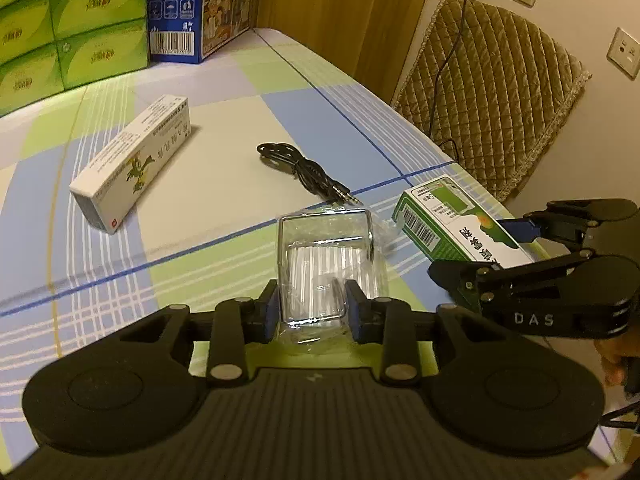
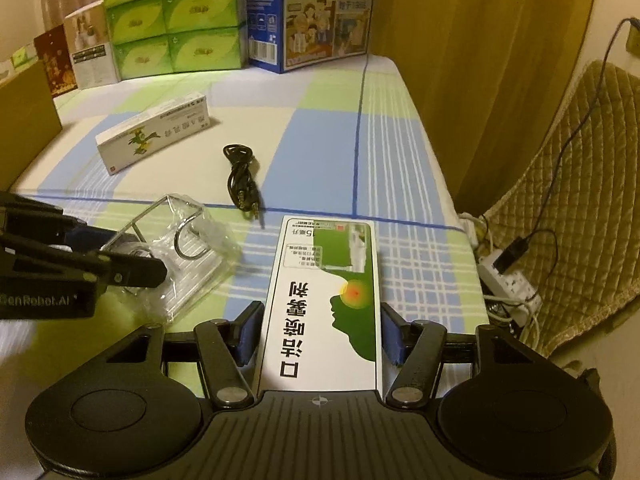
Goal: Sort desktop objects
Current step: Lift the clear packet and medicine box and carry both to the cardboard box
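Note:
My left gripper [image 1: 315, 314] is shut on a clear plastic box [image 1: 326, 256] that rests low over the checked tablecloth [image 1: 224, 92]; its blue pads press both side walls. The same clear box [image 2: 192, 256] shows in the right wrist view, with the left gripper [image 2: 124, 254] coming in from the left. My right gripper [image 2: 322, 336] is shut on a green and white carton [image 2: 324, 300] with large printed characters. In the left wrist view that carton [image 1: 436, 216] lies near the table's right edge between the right gripper's [image 1: 480, 252] fingers.
A long white carton with a green bird [image 1: 132, 164] and a coiled black audio cable [image 1: 304, 172] lie further back. Green tissue packs [image 1: 72, 20] and a blue box [image 1: 200, 8] line the far edge. A quilted chair [image 1: 492, 92] and a power strip [image 2: 508, 280] sit off the right edge.

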`<state>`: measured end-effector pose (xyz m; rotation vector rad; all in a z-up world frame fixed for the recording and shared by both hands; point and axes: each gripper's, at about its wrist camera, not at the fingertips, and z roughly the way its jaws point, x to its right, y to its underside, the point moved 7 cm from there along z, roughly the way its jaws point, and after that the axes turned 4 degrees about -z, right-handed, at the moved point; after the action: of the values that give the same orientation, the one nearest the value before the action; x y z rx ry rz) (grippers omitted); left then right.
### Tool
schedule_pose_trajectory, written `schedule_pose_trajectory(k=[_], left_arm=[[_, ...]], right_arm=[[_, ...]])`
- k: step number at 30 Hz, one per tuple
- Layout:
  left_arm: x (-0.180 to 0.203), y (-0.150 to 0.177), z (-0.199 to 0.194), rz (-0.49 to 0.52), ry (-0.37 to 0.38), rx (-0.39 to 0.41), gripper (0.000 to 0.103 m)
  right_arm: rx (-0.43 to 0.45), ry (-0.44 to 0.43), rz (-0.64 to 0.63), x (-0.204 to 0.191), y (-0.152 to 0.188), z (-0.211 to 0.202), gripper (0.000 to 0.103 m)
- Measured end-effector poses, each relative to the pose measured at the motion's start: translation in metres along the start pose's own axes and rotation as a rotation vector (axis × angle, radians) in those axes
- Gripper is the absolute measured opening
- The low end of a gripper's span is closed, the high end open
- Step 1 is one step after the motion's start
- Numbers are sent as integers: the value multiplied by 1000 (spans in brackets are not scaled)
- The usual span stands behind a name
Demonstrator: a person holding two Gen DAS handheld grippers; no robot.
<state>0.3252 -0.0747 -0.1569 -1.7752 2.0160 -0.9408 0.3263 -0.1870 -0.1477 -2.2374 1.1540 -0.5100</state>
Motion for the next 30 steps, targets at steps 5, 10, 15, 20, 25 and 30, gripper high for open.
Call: schedule_pose_trajectory(k=[5, 10, 15, 20, 25, 30], left_arm=[[0, 0, 1, 7, -10, 20, 33], [1, 1, 1, 3, -6, 24, 29], [-1, 5, -6, -16, -23, 11, 27], [-8, 12, -26, -43, -31, 14, 26], [-17, 18, -57, -67, -55, 27, 26], [-22, 26, -90, -70, -75, 55, 26]], right_arm=[[-21, 10, 57, 5, -1, 1, 53], [-35, 34, 63, 3, 0, 0, 53], [-35, 36, 68, -1, 0, -5, 53], [-7, 31, 72, -11, -2, -21, 53], [18, 25, 74, -26, -2, -41, 53], [50, -16, 118, -44, 1, -66, 53]])
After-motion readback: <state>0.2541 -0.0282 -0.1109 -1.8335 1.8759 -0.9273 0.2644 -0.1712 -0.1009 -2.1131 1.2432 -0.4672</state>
